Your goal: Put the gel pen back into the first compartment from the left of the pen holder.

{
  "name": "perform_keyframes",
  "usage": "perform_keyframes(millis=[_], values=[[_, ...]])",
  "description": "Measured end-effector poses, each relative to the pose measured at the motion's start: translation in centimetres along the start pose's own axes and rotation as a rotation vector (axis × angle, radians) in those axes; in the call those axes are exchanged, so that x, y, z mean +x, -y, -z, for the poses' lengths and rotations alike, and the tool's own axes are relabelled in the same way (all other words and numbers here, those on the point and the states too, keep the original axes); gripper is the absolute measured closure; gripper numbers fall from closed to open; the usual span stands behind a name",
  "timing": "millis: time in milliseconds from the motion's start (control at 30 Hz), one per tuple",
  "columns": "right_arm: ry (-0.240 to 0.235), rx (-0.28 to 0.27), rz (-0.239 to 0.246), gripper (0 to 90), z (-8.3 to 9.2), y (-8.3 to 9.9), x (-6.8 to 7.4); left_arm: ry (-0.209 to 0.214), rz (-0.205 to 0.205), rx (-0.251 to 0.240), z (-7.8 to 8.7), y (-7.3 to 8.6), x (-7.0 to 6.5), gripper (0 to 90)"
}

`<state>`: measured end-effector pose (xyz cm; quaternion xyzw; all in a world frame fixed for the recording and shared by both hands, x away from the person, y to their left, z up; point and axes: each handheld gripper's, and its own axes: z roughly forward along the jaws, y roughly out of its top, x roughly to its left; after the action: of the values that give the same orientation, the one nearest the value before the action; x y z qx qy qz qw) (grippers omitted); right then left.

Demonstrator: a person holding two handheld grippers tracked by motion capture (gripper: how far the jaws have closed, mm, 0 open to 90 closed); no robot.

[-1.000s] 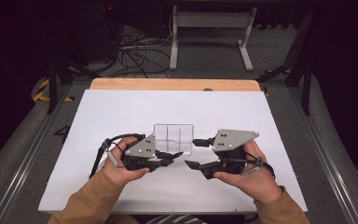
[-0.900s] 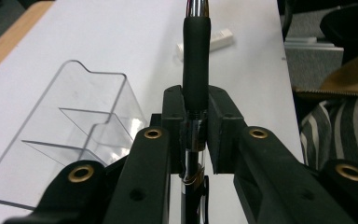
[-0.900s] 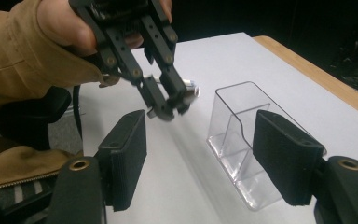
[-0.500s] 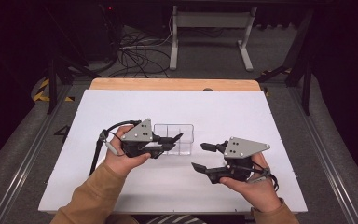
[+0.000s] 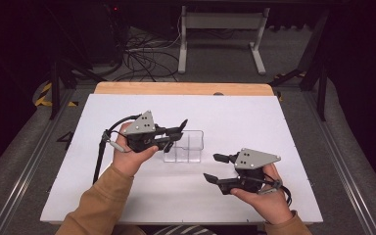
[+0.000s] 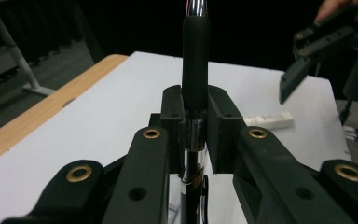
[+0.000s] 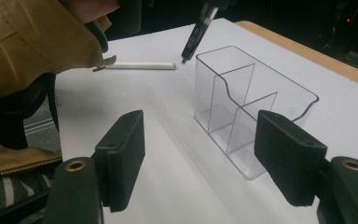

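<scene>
High view shows the left gripper raised over the left end of the clear organizer, which stands in the middle of the white tabletop. Its fingers are closed on a black pen, and the pen tip points down beside the organizer wall. The right gripper is near the organizer, its fingers apart with nothing between them. A white marker lies on the tabletop.

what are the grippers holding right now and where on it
The left gripper is shut on a pen, clamping its black grip section. The right gripper is open and holds nothing.
</scene>
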<state>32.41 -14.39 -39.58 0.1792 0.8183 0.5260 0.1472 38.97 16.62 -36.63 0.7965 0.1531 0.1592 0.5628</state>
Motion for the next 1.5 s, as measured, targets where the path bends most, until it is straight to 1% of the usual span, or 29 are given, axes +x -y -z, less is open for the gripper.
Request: perform_keyframes(millis=[67, 100, 133, 267, 300, 333, 400, 467, 500, 567, 667, 733, 800, 967, 1067, 1133, 1167, 1200, 1267, 1367, 1400, 1500], values=[[0.001, 0.003, 0.000, 34.3, 0.0, 0.1, 0.0, -0.007, 0.012, -0.021, -0.1, 0.0, 0.2, 79.3], [0.001, 0.004, 0.000, 34.3, 0.0, 0.1, 0.0, -0.017, 0.008, -0.029, -0.2, 0.0, 0.4, 79.3], [0.002, 0.004, 0.001, 34.3, 0.0, 0.1, 0.0, -0.026, 0.014, -0.039, -0.2, 0.0, 0.4, 79.3], [-0.001, 0.002, 0.001, 34.3, -0.1, 0.1, 0.0, -0.077, 0.060, -0.069, -0.5, 0.0, 0.7, 79.2], [-0.002, 0.000, 0.001, 34.3, -0.1, 0.1, 0.0, -0.083, 0.069, -0.075, -0.5, 0.0, 0.7, 79.2], [-0.004, -0.001, 0.002, 34.3, -0.1, 0.1, 0.0, -0.089, 0.069, -0.078, -0.6, 0.0, 0.8, 79.2], [-0.005, 0.000, 0.003, 34.3, -0.1, 0.1, 0.1, -0.130, 0.077, -0.093, -0.7, 0.0, 0.9, 79.1], [-0.011, 0.000, -0.001, 34.3, -0.3, 0.1, 0.1, -0.131, 0.078, -0.110, -0.8, 0.1, 1.1, 79.1], [-0.014, -0.001, 0.001, 34.3, -0.3, 0.1, 0.1, -0.141, 0.083, -0.116, -0.8, 0.1, 1.1, 79.1], [-0.019, 0.003, 0.005, 34.3, -0.5, 0.2, 0.2, -0.158, 0.088, -0.119, -1.0, 0.2, 1.4, 79.1], [-0.021, 0.006, 0.009, 34.3, -0.6, 0.2, 0.3, -0.188, 0.110, -0.112, -1.3, 0.4, 1.9, 79.2], [-0.024, 0.009, 0.009, 34.4, -0.7, 0.2, 0.3, -0.221, 0.115, -0.110, -1.5, 0.6, 2.2, 79.2], [-0.025, 0.014, 0.013, 34.4, -0.9, 0.3, 0.3, -0.235, 0.126, -0.118, -1.6, 0.7, 2.6, 79.2], [-0.028, 0.018, 0.017, 34.3, -1.0, 0.3, 0.5, -0.235, 0.141, -0.116, -1.8, 0.8, 2.8, 79.2], [-0.026, 0.017, 0.019, 34.3, -1.0, 0.3, 0.4, -0.238, 0.141, -0.114, -1.9, 0.8, 2.7, 79.2], [-0.026, 0.017, 0.020, 34.3, -1.0, 0.3, 0.4, -0.242, 0.133, -0.108, -1.9, 0.8, 2.7, 79.2], [-0.026, 0.017, 0.020, 34.3, -1.0, 0.3, 0.5, -0.236, 0.141, -0.105, -2.0, 0.9, 2.7, 79.2], [-0.027, 0.017, 0.020, 34.3, -0.9, 0.3, 0.5, -0.237, 0.133, -0.103, -2.0, 0.9, 2.8, 79.2], [-0.025, 0.015, 0.019, 34.3, -0.9, 0.3, 0.5, -0.218, 0.145, -0.097, -1.9, 1.1, 2.8, 79.1], [-0.022, 0.011, 0.019, 34.3, -0.8, 0.2, 0.4, -0.182, 0.167, -0.107, -1.9, 1.3, 2.9, 79.1], [-0.023, 0.011, 0.019, 34.3, -0.7, 0.2, 0.4, -0.179, 0.167, -0.110, -2.0, 1.4, 2.9, 79.1], [-0.023, 0.011, 0.020, 34.3, -0.7, 0.2, 0.4, -0.175, 0.159, -0.098, -1.9, 1.5, 2.8, 79.1]])
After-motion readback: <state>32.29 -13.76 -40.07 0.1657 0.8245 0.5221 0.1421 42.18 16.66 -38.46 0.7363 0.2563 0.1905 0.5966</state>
